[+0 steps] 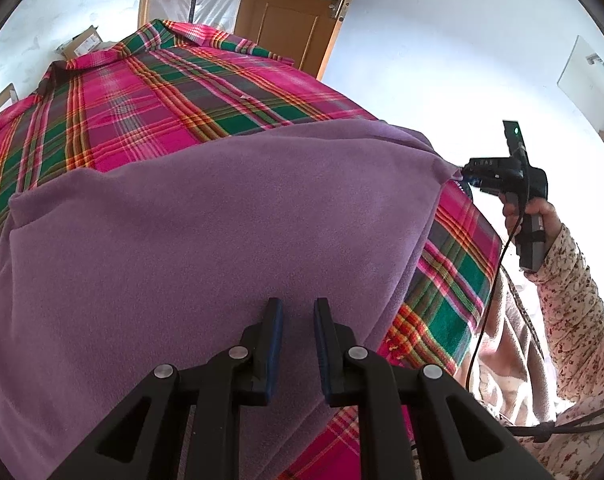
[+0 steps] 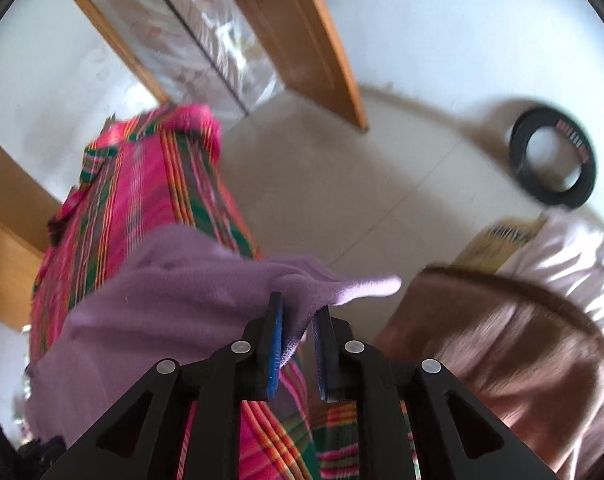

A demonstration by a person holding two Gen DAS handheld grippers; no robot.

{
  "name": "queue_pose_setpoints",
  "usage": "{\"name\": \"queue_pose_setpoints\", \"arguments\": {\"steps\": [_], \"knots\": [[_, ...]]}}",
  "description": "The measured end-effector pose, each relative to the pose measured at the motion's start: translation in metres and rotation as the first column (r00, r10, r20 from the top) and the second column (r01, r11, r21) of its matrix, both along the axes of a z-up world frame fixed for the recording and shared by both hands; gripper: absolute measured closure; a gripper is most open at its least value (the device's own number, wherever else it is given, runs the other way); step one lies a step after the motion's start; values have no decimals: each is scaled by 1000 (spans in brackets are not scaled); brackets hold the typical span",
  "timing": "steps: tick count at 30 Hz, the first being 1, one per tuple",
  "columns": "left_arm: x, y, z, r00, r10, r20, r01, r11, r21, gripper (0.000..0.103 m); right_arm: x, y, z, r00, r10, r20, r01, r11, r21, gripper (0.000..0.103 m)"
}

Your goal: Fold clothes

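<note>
I'm looking at a purple garment showing as soft, matt fleece with a fine nap. Under it, a plaid sheet is reading as thin, smooth woven cotton. My left gripper is showing matt black plastic arms, shiny metal pivot pins and ribbed blue pads. The door is gleaming as varnished wood with a metal latch. From the right wrist, the floor is looking like smooth, pale tile, slightly glossy.
</note>
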State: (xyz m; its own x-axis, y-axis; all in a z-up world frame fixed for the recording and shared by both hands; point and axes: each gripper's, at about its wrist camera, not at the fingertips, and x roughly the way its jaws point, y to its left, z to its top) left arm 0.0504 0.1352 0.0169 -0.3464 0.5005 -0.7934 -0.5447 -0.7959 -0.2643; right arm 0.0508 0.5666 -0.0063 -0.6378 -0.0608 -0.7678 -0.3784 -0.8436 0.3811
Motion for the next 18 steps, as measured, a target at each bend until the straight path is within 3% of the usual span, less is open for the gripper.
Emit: {"name": "queue_pose_setpoints", "arguments": {"steps": [2,6,10,15,18], "knots": [[-1,2,1,1000,-8,1,8,1000,5,87,-2,1,9,999,-7,-43,8,1000,11,79],[-2,4,2,1000,-16,3,16,1000,12,87,-10,0,20,993,-10,-115,10,1000,-6,73],[-5,4,1,1000,-17,9,16,1000,16,87,-26,-7,25,995,2,-102,2,999,40,72],[-7,5,2,1000,-17,14,17,1000,25,87,-23,-4,37,987,-107,-120,121,986,114,72],[-9,6,1,1000,-21,20,20,999,32,87,-14,10,32,982,-152,-111,158,987,42,72]]}}
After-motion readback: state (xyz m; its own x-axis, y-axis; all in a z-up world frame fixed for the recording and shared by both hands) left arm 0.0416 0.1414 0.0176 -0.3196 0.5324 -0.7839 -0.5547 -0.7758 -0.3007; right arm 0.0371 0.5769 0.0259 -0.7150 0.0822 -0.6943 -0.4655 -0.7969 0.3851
